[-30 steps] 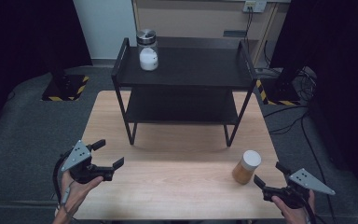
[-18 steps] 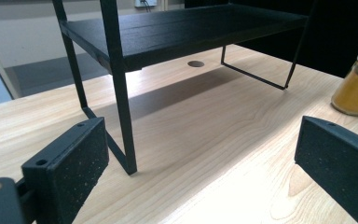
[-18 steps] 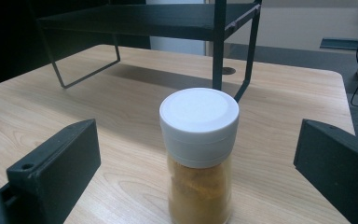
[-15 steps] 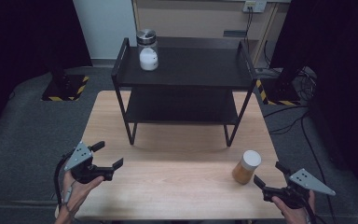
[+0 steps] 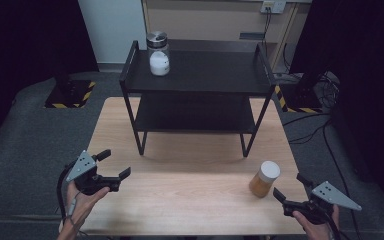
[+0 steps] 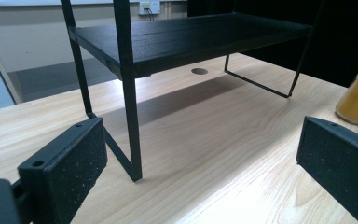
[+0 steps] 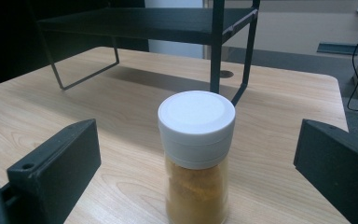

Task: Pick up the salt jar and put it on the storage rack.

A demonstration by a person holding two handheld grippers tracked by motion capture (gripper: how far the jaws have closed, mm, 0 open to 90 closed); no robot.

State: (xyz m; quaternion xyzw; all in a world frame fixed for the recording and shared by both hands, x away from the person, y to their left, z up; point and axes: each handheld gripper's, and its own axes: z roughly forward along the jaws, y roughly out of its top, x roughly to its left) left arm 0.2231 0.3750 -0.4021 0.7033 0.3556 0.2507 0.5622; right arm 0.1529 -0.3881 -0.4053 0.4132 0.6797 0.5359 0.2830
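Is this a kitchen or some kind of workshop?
More likely a lab or test room set up for practice: a bare wooden table ringed by dark curtains, hazard-striped stands on the grey floor, and only a black shelf rack and a spice jar.

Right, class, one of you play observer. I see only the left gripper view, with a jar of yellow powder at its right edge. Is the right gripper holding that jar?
Observer: No. The right gripper is open, and the spice jar stands untouched just ahead of its jaws.
Operator: Is anything on top of the rack?
Observer: Yes. A glass jar with a metal lid and white contents stands at the top shelf's far left corner.
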